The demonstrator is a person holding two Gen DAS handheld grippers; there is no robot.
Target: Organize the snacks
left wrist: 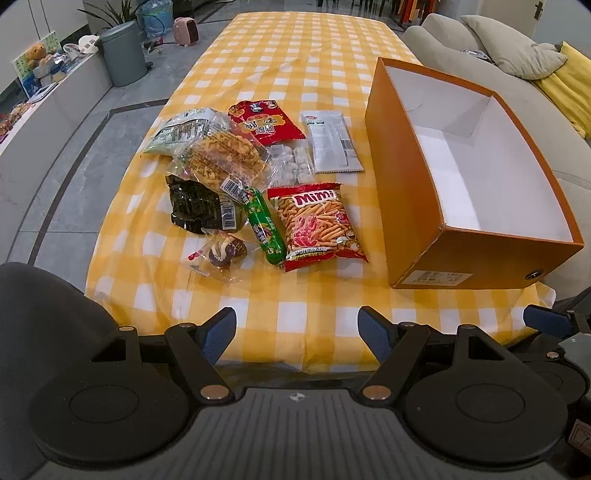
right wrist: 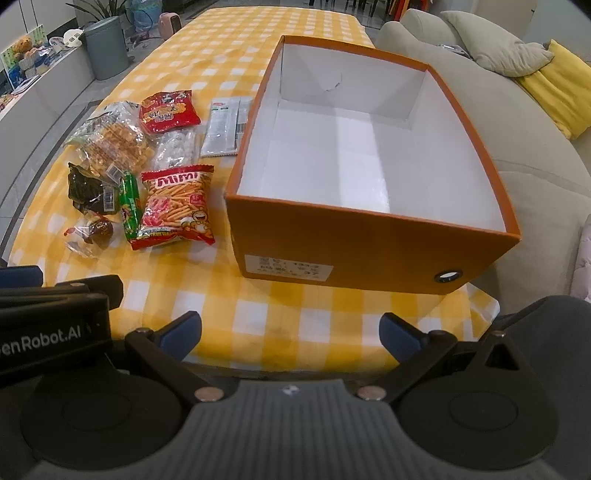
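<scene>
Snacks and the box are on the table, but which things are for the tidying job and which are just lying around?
For the job: Mimi packet, green sausage stick, red packet, white sachet, the other wrapped snacks, orange box, both open grippers.

Just lying around: grey bin, sofa cushions, pink heater.

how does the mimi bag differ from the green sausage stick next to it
The Mimi bag is a flat, wide, red and orange pouch printed with snack sticks; the green sausage stick is a narrow, rounded tube. The Mimi bag lies nearer the orange box, while the green sausage stick lies on its far side, by the dark packet. Both lie flat on the checked tablecloth, side by side, outside the box, ungripped.
</scene>
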